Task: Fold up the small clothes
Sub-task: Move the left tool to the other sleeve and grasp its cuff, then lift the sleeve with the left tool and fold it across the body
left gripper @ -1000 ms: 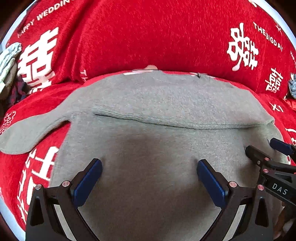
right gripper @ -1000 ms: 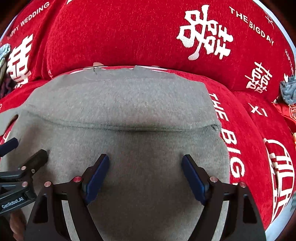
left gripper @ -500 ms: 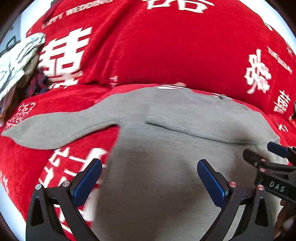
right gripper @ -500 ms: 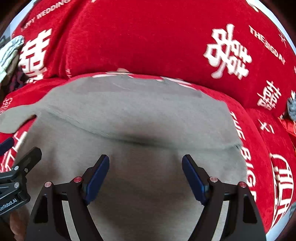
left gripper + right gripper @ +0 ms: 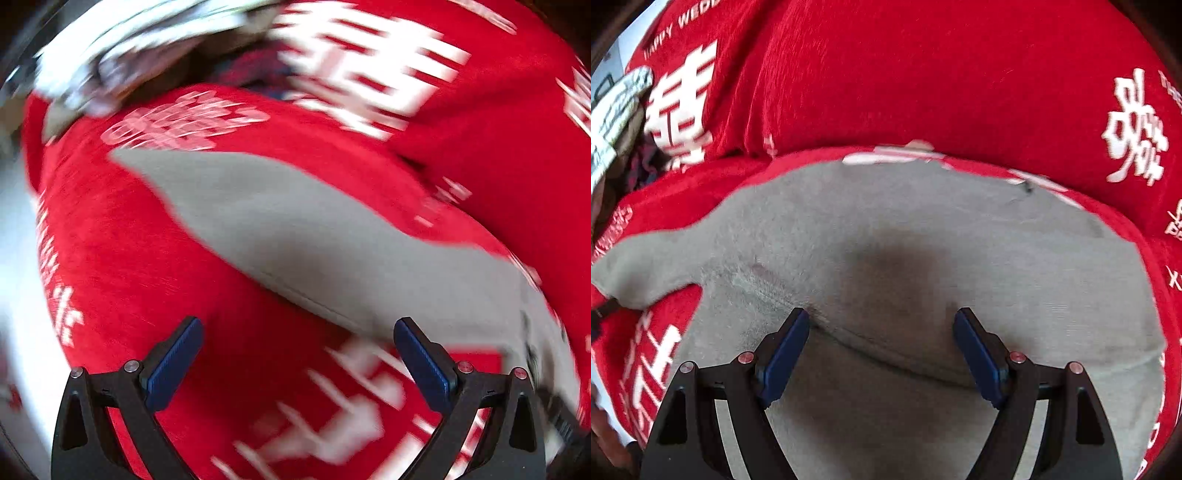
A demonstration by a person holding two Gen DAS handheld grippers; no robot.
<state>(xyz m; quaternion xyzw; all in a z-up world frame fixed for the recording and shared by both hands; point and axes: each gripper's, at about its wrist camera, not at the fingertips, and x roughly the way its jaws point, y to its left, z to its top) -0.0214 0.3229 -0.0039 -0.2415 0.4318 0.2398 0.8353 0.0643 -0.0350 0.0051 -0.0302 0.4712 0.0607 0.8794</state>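
Both cams sit behind their own fingers, pitched steeply down, close over the red printed cover [image 5: 923,74]. Right wrist view is centred on the grey garment [image 5: 923,229] body. Left wrist view, motion-blurred and rolled, looks at its outstretched sleeve [image 5: 295,229]. Shared: the sleeve, cover lettering, pale clutter at upper left

Up and to the left of the right gripper [image 5: 881,354], the red cover [image 5: 923,74] shows white lettering "HAPPY WED", cut off at the edge, beside large white double-happiness characters.
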